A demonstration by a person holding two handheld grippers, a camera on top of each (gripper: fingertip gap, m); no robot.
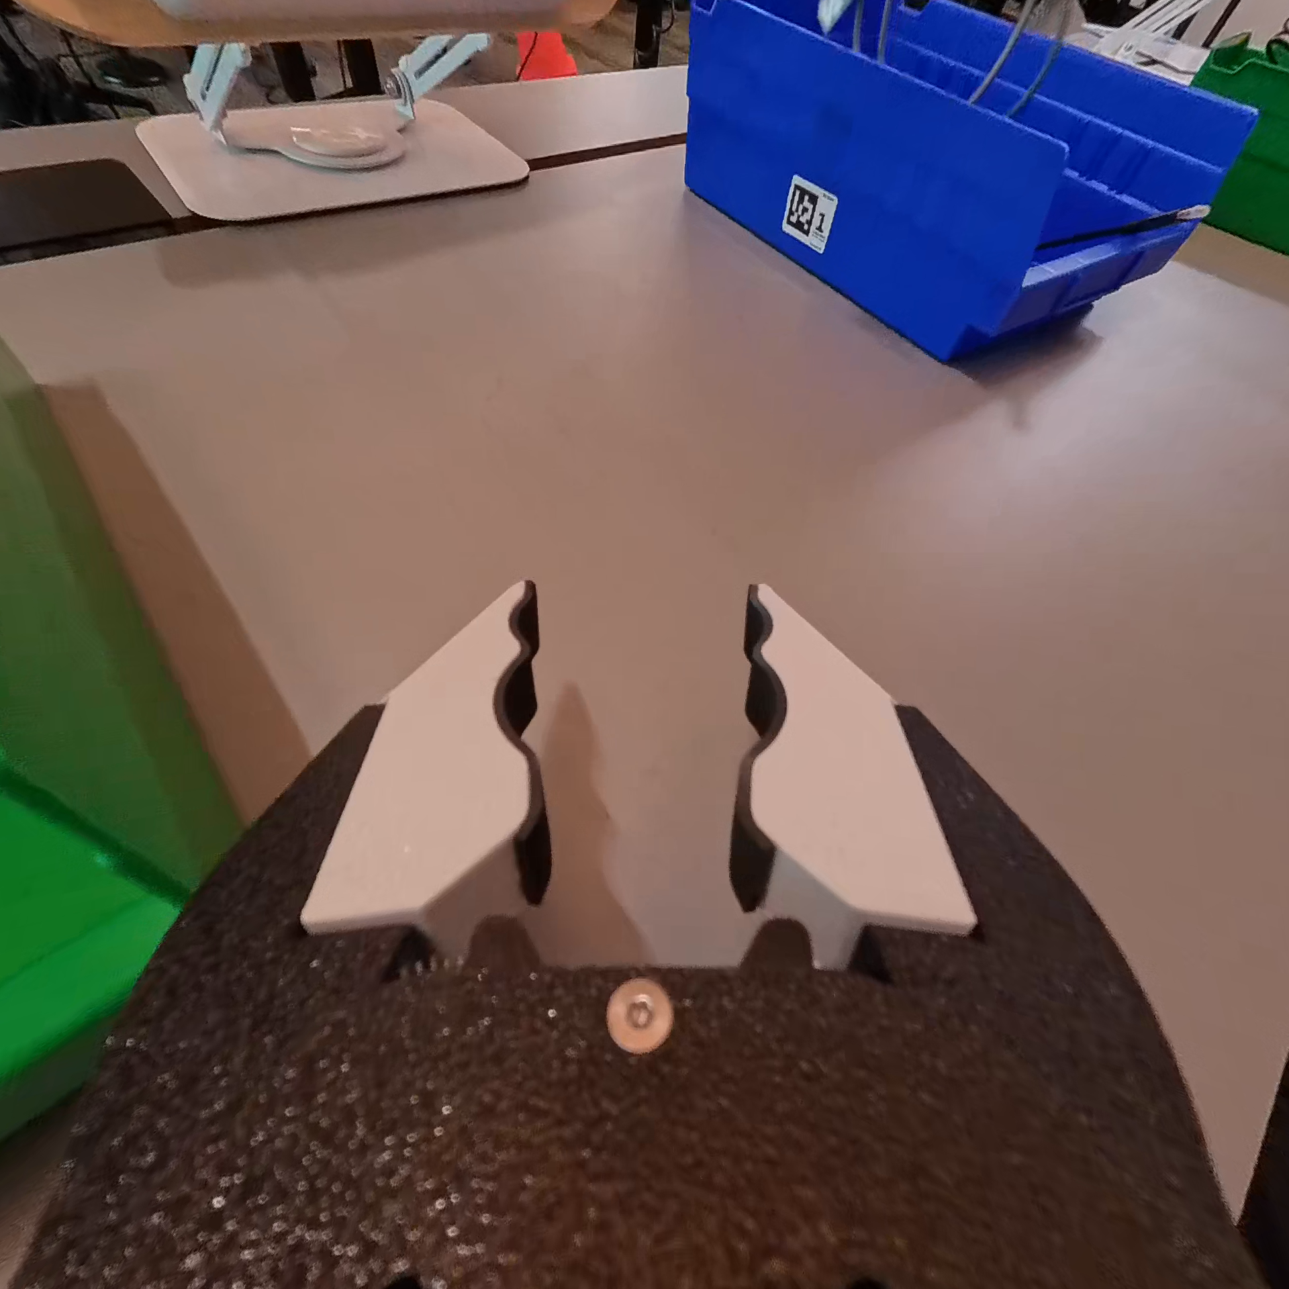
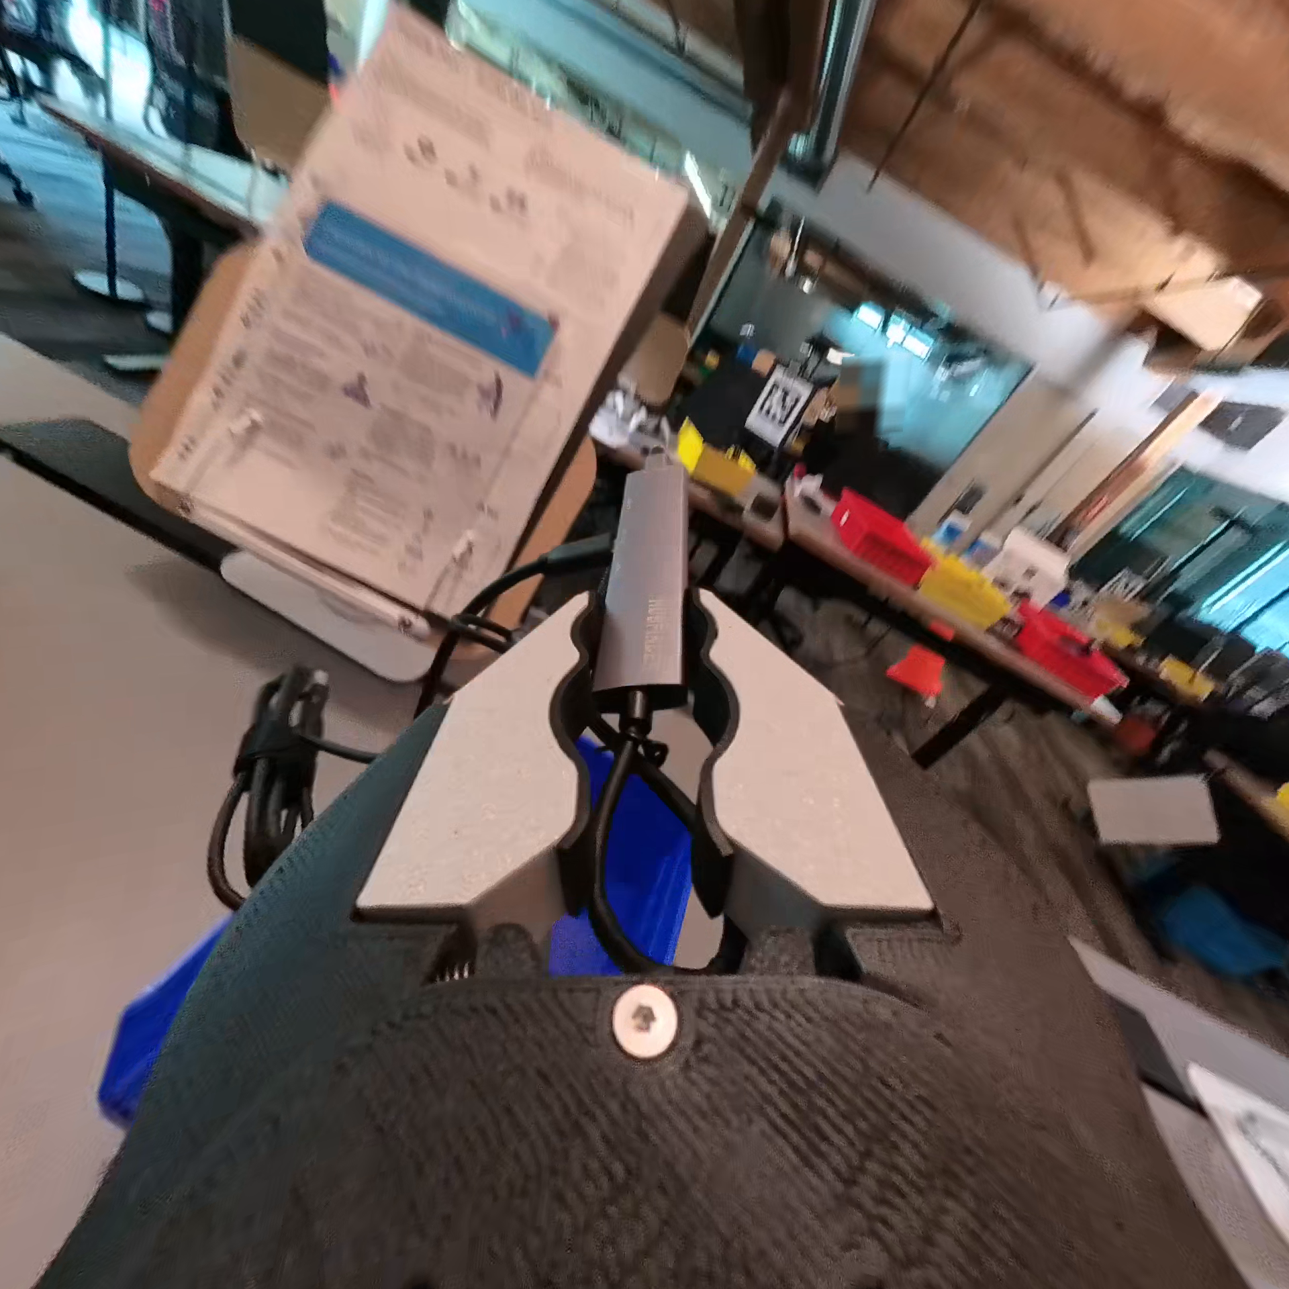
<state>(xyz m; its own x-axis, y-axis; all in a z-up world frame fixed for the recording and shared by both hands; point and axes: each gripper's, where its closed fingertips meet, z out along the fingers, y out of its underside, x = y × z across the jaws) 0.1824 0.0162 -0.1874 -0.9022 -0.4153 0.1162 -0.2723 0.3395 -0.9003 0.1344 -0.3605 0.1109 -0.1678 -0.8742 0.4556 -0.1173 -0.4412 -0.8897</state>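
Observation:
My left gripper point(image 1: 642, 593) is open and empty, held low over the bare brown table point(image 1: 628, 432). A blue bin point(image 1: 907, 209) with dividers and a square marker sticker stands at the far right of it. My right gripper point(image 2: 645, 600) is shut on a slim grey adapter block point(image 2: 645, 586), which sticks up past the fingertips. Its black cable point(image 2: 614, 823) loops down between the fingers. Another black cable plugs into its side and runs to a tied bundle of cable point(image 2: 275, 753) hanging at the left. A blue bin point(image 2: 628, 851) shows below the fingers.
A green bin point(image 1: 77, 767) is close at the left of my left gripper. A white stand base point(image 1: 335, 157) sits at the table's far left. In the right wrist view a propped printed sheet point(image 2: 418, 314) stands on a stand, and tables with red and yellow bins point(image 2: 962, 579) lie beyond. Spacing between my two grippers at the tips: around 50 centimeters.

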